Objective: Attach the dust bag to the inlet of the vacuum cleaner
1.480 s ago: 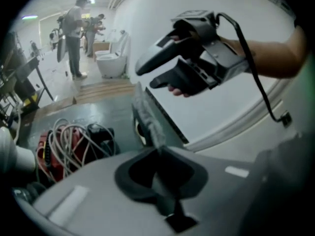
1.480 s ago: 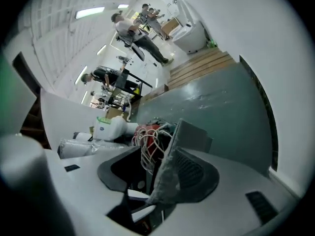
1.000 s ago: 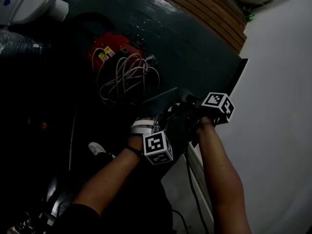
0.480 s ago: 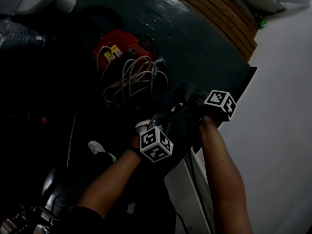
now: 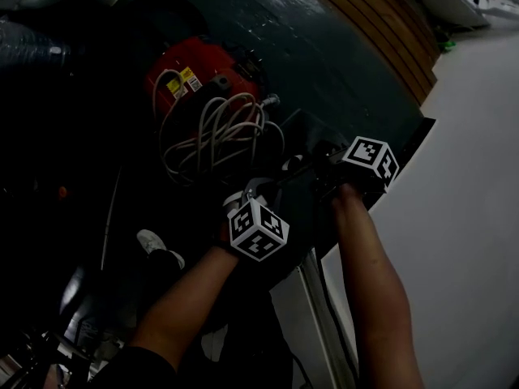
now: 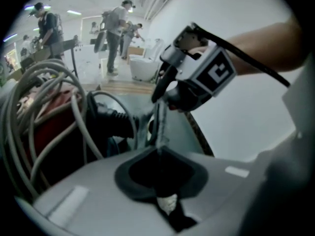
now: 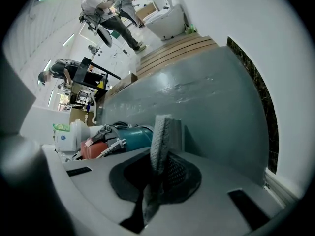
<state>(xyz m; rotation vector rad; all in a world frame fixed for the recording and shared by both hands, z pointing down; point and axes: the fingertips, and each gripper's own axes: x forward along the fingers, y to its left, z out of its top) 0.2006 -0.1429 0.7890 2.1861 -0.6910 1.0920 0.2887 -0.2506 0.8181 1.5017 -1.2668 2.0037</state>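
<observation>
Floor (image 5: 470, 177) of pale white fills the right side of the dim head view, meeting a curved dark green platform (image 5: 324, 63) with wooden steps (image 5: 381, 23) along its far edge. On the platform lies the red vacuum cleaner (image 5: 203, 79), and a loose coil of pale cable (image 5: 215, 136) is heaped against its near side. The inlet cannot be made out in the gloom. Just beside the coil, two bare forearms reach in from below, each holding a hand-held gripper topped by a cube of black-and-white markers. The left hand-held gripper (image 5: 253, 197) sits nearer the camera, and the right hand-held gripper (image 5: 312, 164) is a little farther off and to the right. Both point steeply downward. Between them hangs the dust bag (image 7: 160, 136), held in the air near the vacuum cleaner and not touching it. The right gripper view shows grey mesh fabric of the bag clenched between that hand-held gripper's jaws. The left gripper view shows the left jaws nipped together on a thin grey edge of the bag (image 6: 158, 127), which rises straight up to the right hand-held gripper's tips. Several people (image 6: 118, 28) stand far back in a bright room.
</observation>
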